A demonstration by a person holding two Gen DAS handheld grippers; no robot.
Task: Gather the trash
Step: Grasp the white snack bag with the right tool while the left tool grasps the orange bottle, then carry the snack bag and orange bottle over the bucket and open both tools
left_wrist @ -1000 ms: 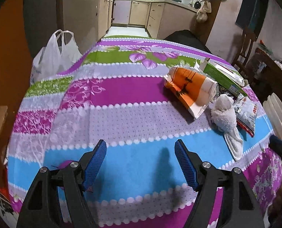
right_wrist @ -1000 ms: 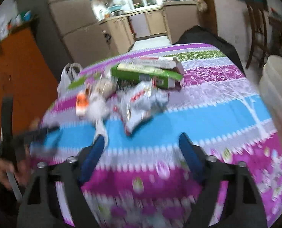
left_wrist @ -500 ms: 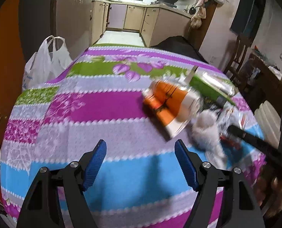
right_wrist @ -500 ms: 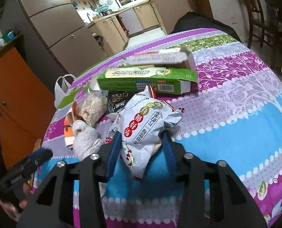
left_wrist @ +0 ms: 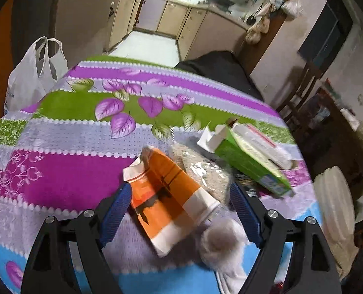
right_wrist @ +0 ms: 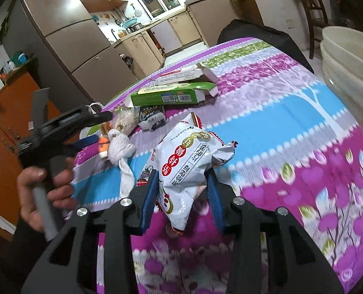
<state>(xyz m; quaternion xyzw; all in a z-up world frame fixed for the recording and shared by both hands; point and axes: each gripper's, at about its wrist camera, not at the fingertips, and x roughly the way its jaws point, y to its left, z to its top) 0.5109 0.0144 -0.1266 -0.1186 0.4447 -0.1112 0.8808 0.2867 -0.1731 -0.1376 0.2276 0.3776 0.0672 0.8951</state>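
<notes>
Trash is clustered on the worktop point(left_wrist: 66, 183) under a striped floral cloth, all ahead of the two hand-held grippers. Right hand-held gripper point(right_wrist: 184, 196) is pinching the crumpled white snack bag with red print point(right_wrist: 188, 161); its jaws have just been closing, blue pads now pressed into the lower half of the bag, so the top stands up above the jaws and it looks lifted off the cloth, likely ready to carry off. Left hand-held gripper point(left_wrist: 179, 210) has its jaws spread, and they have just been opening further; the flattened orange-and-white carton point(left_wrist: 166, 198) lies between the pads, not clamped, so I read this as lining up a wide grasp across the carton's short side. Clear crinkled plastic wrapper point(left_wrist: 203, 169) lies against the carton's far-right side and may get caught in the same grasp. White balled-up cloth point(left_wrist: 220, 242) sits just inside the right pad, near the carton's near end. Green cardboard box point(left_wrist: 252, 164) with open flaps lies farther out to the right, apart from the jaws. White plastic carrier bag point(left_wrist: 32, 78) stands beyond the worktop's far-left edge, handles up, probably the collection point.
</notes>
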